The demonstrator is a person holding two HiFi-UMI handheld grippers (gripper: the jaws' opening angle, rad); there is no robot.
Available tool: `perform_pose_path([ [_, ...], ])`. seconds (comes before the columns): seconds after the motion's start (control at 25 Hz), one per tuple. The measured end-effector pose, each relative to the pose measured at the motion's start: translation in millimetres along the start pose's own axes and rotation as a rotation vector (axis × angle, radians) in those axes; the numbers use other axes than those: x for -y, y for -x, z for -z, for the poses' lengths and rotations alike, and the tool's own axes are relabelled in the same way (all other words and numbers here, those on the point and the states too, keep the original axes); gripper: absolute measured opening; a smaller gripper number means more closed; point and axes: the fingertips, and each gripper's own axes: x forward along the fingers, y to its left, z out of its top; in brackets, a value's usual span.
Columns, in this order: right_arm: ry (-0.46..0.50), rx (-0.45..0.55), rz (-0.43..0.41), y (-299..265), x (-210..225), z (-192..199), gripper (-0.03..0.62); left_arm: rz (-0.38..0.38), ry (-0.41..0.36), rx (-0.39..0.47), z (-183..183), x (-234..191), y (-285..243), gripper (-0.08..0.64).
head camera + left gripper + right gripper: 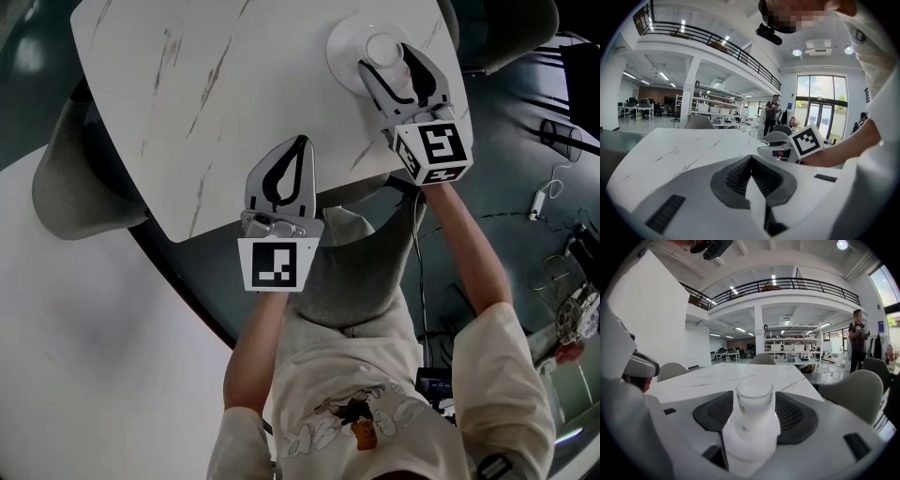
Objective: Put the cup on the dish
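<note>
**Two jaws on the cup, dish directly beneath**

Both jaws of the right gripper were pinching the white cup, one dark pad against each side of it. In the right gripper view the cup stood upright, its long axis vertical and its mouth up, at 12 o'clock from the camera.

From the head view the right gripper's jaws pointed toward about 11 o'clock. They carried the cup over the round white dish, which sat at the 1 o'clock corner of the marble table. The cup's outline fell inside the dish's rim, a little to the 3 o'clock side of centre. Whether its base was already touching the dish could not be told.

My judgement was that the coming move was straight down, then a release, with hardly any sideways shift.

The left gripper had its jaws pressed together on nothing. It hovered at 7 o'clock from the dish, well apart, so the right hand was much the nearer.
</note>
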Motion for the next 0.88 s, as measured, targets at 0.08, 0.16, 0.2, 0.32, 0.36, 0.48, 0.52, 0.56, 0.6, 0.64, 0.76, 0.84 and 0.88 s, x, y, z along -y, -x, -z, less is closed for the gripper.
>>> perform_pose_path([
  [0.08, -0.012, 0.011, 0.003, 7, -2, -4, 0.265, -0.002, 0.003, 0.008, -2, 0, 3, 0.003],
  [0.16, -0.029, 0.020, -0.003, 19, -9, -8, 0.265, -0.008, 0.006, 0.002, -1, -1, 10, 0.002],
  [0.2, -0.036, 0.025, -0.009, 26, -13, -11, 0.265, -0.009, 0.005, 0.002, -2, 0, 12, 0.002],
  [0.32, -0.048, 0.042, -0.028, 49, -20, -24, 0.265, -0.008, -0.005, 0.023, -14, 4, 17, 0.002],
  [0.36, -0.046, 0.048, -0.032, 58, -23, -29, 0.265, -0.009, -0.007, 0.031, -18, 7, 20, 0.002],
  [0.48, -0.032, 0.070, -0.048, 83, -32, -44, 0.265, -0.009, -0.010, 0.044, -30, 15, 30, 0.002],
  [0.52, -0.025, 0.079, -0.056, 91, -35, -51, 0.265, -0.009, -0.010, 0.044, -33, 17, 34, 0.003],
  [0.56, -0.021, 0.087, -0.063, 98, -39, -58, 0.265, -0.008, -0.012, 0.038, -35, 20, 38, 0.002],
  [0.6, -0.020, 0.093, -0.068, 104, -43, -64, 0.265, -0.004, -0.018, 0.027, -35, 22, 43, 0.002],
  [0.64, -0.022, 0.098, -0.070, 110, -46, -70, 0.265, 0.000, -0.025, 0.014, -35, 24, 48, 0.002],
  [0.76, -0.025, 0.109, -0.078, 129, -58, -88, 0.265, 0.003, -0.022, 0.009, -42, 32, 66, 0.002],
  [0.84, -0.021, 0.122, -0.084, 141, -64, -101, 0.265, 0.004, -0.015, 0.020, -51, 39, 76, 0.002],
  [0.88, -0.022, 0.130, -0.083, 147, -66, -108, 0.265, 0.006, -0.016, 0.024, -56, 43, 81, 0.002],
])
